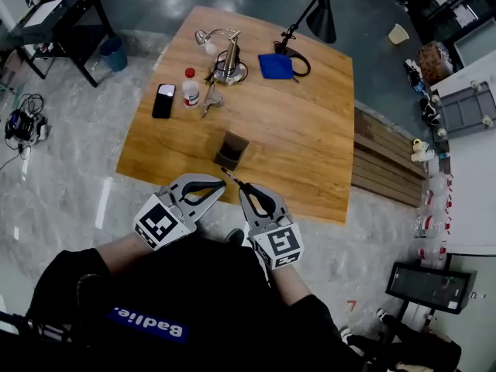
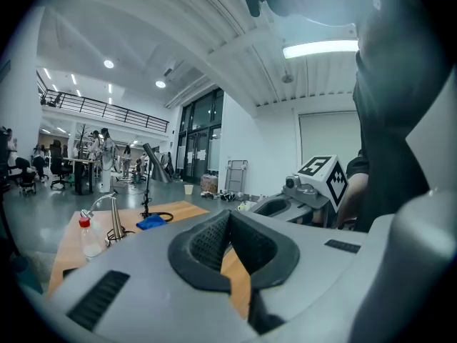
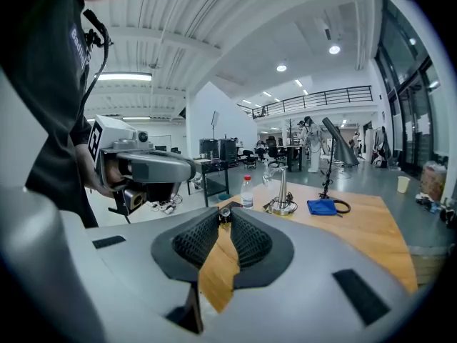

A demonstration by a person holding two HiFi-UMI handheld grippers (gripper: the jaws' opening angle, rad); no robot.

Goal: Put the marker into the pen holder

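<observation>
Light wooden counter (image 1: 310, 130) stands on a grey shiny floor, and the dark square pen holder (image 1: 231, 149) sits on it at the centre of the head view. The right claw (image 1: 246, 191) is clamped on the thin dark marker (image 1: 232, 177). This marker sticks out to the upper left, its free end just below the holder. The left claw (image 1: 219, 186), beside it, is closed on nothing. I judge the marker must tip upright above the holder's opening.

Grey polished floor (image 1: 70, 184); wooden table (image 1: 310, 153); white ribbed ceiling (image 3: 214, 20), strip light (image 2: 321, 48); mezzanine railing (image 3: 321, 98); tall windows (image 2: 203, 131).
</observation>
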